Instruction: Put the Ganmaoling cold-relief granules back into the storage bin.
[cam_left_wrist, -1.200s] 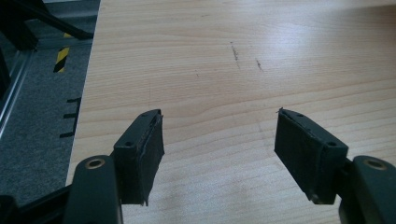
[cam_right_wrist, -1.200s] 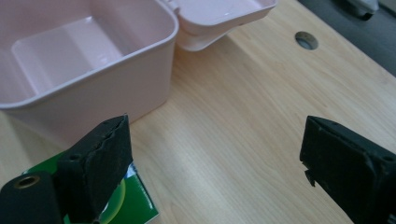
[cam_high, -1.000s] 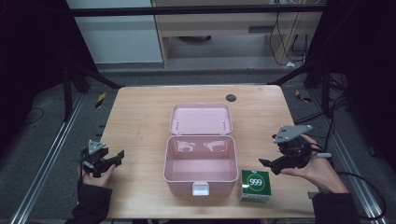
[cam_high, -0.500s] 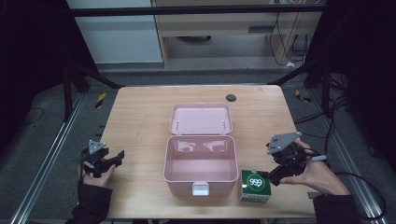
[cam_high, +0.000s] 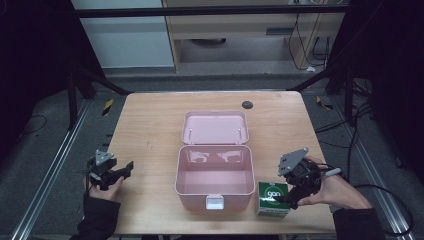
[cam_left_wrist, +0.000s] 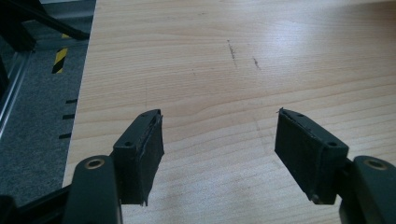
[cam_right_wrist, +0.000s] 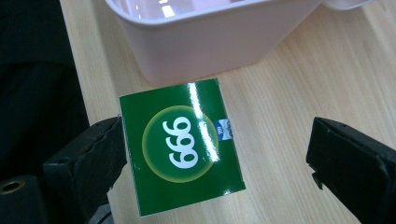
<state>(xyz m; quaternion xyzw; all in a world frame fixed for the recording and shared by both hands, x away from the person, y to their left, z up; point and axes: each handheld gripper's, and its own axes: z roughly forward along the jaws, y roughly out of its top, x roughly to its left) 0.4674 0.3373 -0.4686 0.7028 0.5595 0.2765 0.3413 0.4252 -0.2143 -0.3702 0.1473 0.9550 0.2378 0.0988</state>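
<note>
The right gripper (cam_high: 289, 196) hangs over the green box (cam_high: 273, 198), its jaws spread wide and just now opening further; in the right gripper view one pad sits at the box's (cam_right_wrist: 181, 144) edge and the other stands well clear, so nothing is clamped. The left gripper (cam_high: 120, 172) rests near the table's left edge, jaws apart over bare wood. The wooden table (cam_high: 150, 125) carries a pink case (cam_high: 214, 172) with its lid back. The green box lies just beside the case's front right corner.
</note>
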